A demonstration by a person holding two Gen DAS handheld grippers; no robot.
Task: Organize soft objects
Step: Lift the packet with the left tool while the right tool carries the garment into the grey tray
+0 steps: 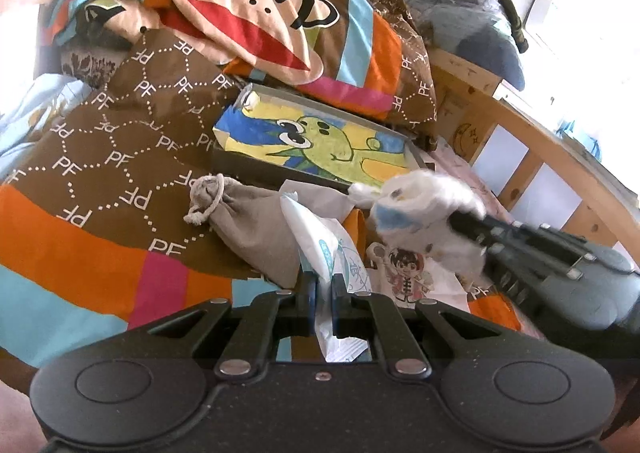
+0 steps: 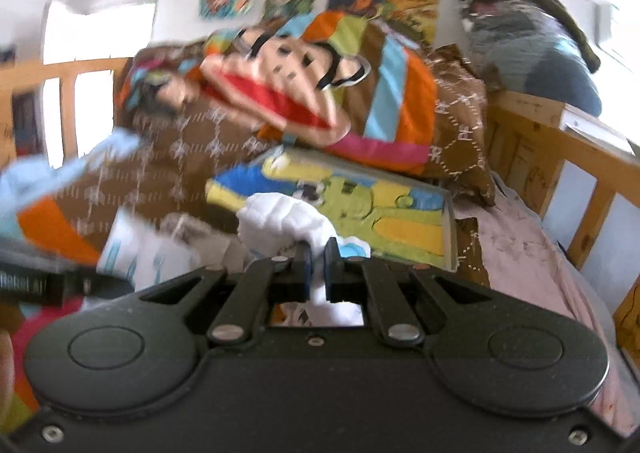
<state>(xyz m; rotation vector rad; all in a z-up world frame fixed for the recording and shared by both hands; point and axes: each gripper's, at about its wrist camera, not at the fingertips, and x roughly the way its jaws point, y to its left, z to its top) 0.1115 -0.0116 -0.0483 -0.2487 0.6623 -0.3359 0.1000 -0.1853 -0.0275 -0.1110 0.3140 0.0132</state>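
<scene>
Grippers are both busy right now, so quick rundown using the cartoon frog tray [image 1: 320, 141] on the bed as your landmark. Your left gripper [image 1: 322, 285] is pinching a white plastic packet [image 1: 320, 241] with blue print, fingers nearly closed on it, and you're holding it just in front of the tray. Your right gripper [image 2: 316, 257] is clamping a fluffy white plush toy [image 2: 284, 221] with a blue patch, fingers squeezed tight on it, and it's sitting over the tray's near edge. From the left camera the toy [image 1: 416, 205] is hanging at the tray's near right corner. A grey drawstring pouch [image 1: 244, 217] is lying on the brown quilt [image 1: 120, 141] just in front-left of the tray. Behind the tray, the monkey-face pillow [image 1: 260, 13] is leaning.
</scene>
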